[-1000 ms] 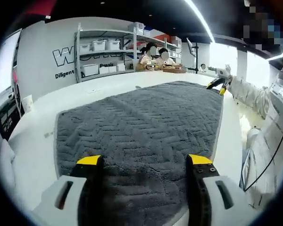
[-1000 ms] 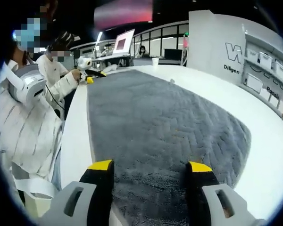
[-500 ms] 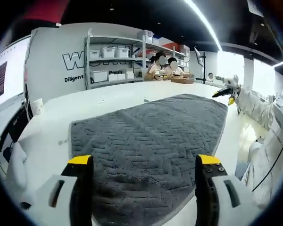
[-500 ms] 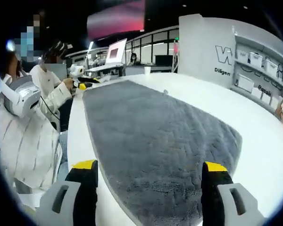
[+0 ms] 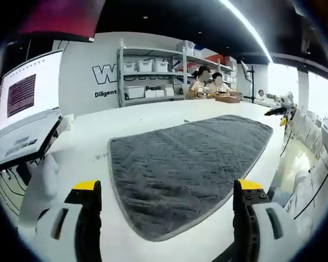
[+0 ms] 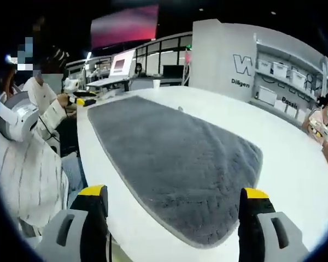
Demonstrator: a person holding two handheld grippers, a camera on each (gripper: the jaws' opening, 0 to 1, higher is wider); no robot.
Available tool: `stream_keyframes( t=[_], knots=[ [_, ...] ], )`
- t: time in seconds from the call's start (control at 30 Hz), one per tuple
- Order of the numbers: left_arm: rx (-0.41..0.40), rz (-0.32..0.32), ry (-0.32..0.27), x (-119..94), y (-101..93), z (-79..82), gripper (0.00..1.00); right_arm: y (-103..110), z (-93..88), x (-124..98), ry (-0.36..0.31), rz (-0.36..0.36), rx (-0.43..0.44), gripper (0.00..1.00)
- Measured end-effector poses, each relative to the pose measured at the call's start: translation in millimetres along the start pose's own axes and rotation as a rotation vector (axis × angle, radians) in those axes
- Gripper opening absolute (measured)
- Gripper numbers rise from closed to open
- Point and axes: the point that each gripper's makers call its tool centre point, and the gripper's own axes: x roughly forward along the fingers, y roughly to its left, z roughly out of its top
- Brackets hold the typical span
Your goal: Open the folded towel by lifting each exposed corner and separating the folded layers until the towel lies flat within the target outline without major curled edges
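Note:
A grey towel (image 5: 186, 158) with a herringbone weave lies spread flat on the white table (image 5: 126, 117), its edges uncurled. My left gripper (image 5: 165, 188) hangs open over the table's near edge, just short of one towel end, holding nothing. From the opposite end, the towel (image 6: 169, 158) stretches away, and my right gripper (image 6: 174, 194) is open just off its near corner. The right gripper (image 5: 281, 111) shows far off beyond the towel in the left gripper view; the left gripper (image 6: 81, 101) shows likewise in the right gripper view.
A person in a white striped shirt (image 6: 27, 158) stands along the table's long side. A monitor (image 5: 27, 93) stands at the table's left end. Shelves with white bins (image 5: 147, 73) line the back wall, and two people (image 5: 208, 84) sit near them.
Both grippers have drawn back and up from the towel ends; their tips were over the fabric a second ago and now sit off it. Both jaws have spread a little wider. The towel stays flat.

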Motion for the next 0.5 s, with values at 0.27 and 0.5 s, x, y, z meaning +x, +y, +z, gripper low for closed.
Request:
stream_keyframes(
  t=[0.27, 0.5],
  knots=[
    [-0.042, 0.029, -0.005, -11, 8.0, -11.7, 0.99, 0, -4.7, -5, -0.001, -0.045, 0.033, 1.0],
    [-0.036, 0.022, -0.028, -12, 5.6, -5.8, 0.99, -2, -5.9, -3, -0.003, -0.064, 0.031, 1.0]
  ],
)
